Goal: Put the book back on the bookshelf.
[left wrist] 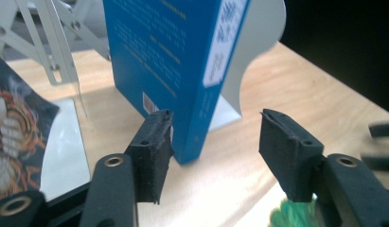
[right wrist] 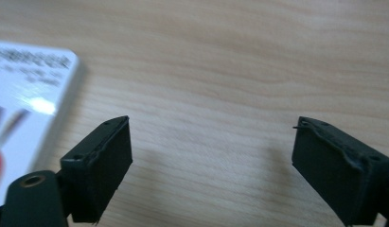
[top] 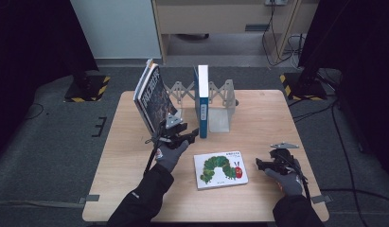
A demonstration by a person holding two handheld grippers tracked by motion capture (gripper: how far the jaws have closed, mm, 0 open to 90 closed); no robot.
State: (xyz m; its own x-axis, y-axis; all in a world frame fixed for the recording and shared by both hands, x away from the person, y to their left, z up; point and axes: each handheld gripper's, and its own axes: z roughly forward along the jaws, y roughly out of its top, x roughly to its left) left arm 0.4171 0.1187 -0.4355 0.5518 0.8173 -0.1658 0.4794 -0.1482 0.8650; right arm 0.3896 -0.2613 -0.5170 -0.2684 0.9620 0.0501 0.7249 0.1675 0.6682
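Wooden desk (top: pixel 258 118): upright blue book (left wrist: pixel 182 71) between left gripper (left wrist: pixel 216 137) jaws, half-open, unclamped; right gripper (right wrist: pixel 213 156) open, empty.

1. The upright book (top: pixel 202 101) at upper centre of the high view has a blue cover with pale print and a white spine label.
2. The leaning book (top: pixel 153 97) at upper left is dark, with an orange and white pattern.
3. The flat book (top: pixel 220 169) at lower centre is white, with a green caterpillar and red head.
4. The bookend (top: pixel 221 109) is pale grey.
5. The table (top: pixel 258 118) is light wood grain.
6. The gripper pads (right wrist: pixel 107 161) are black.
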